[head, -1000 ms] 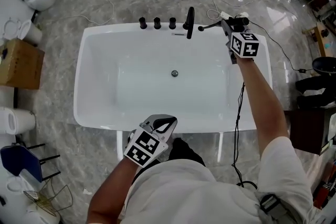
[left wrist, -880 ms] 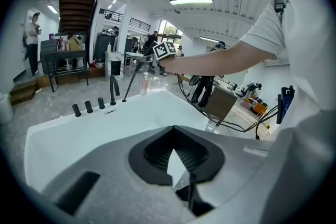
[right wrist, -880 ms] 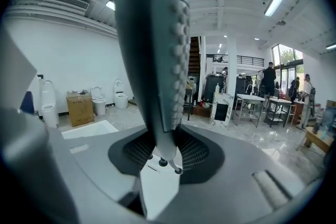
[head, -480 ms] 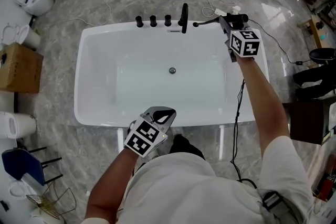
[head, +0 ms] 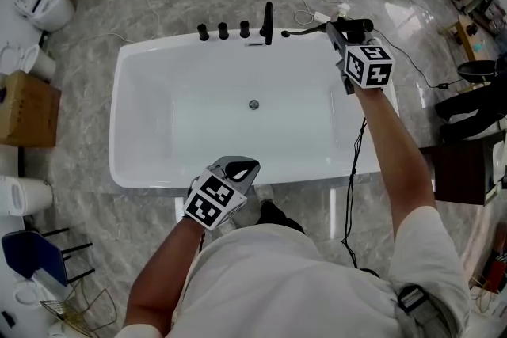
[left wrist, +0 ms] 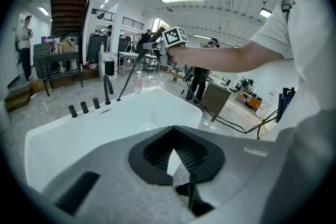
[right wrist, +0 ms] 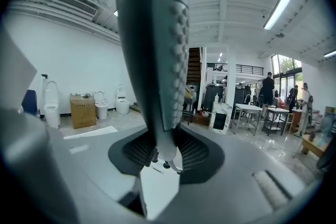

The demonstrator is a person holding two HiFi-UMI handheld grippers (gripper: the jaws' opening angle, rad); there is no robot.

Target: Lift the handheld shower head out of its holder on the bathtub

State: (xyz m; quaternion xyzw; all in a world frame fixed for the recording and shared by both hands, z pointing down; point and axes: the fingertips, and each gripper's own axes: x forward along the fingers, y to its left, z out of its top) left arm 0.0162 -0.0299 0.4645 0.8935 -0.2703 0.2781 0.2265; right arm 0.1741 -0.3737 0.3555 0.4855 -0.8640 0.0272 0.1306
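Observation:
The white bathtub [head: 127, 123] fills the middle of the head view. Black knobs [head: 223, 30] and a spout [head: 268, 21] stand on its far rim. My right gripper [head: 337, 32] is shut on the black handheld shower head [head: 360, 25] and holds it in the air over the tub's far right corner. Its thin end [head: 297, 32] reaches toward the spout. In the right gripper view the dark head [right wrist: 157, 50] with rows of nozzles rises between the jaws. My left gripper [head: 242, 167] hangs over the near rim, shut and holding nothing.
Toilets [head: 43, 5] and a cardboard box [head: 28, 108] stand on the marble floor at the left. A black cable [head: 358, 162] hangs along the tub's right side. Dark furniture [head: 463, 162] sits at the right. People stand far back [right wrist: 269, 89] in the hall.
My right gripper has risen a little and shifted with the shower head still in it. The left gripper has drifted slightly along the near rim.

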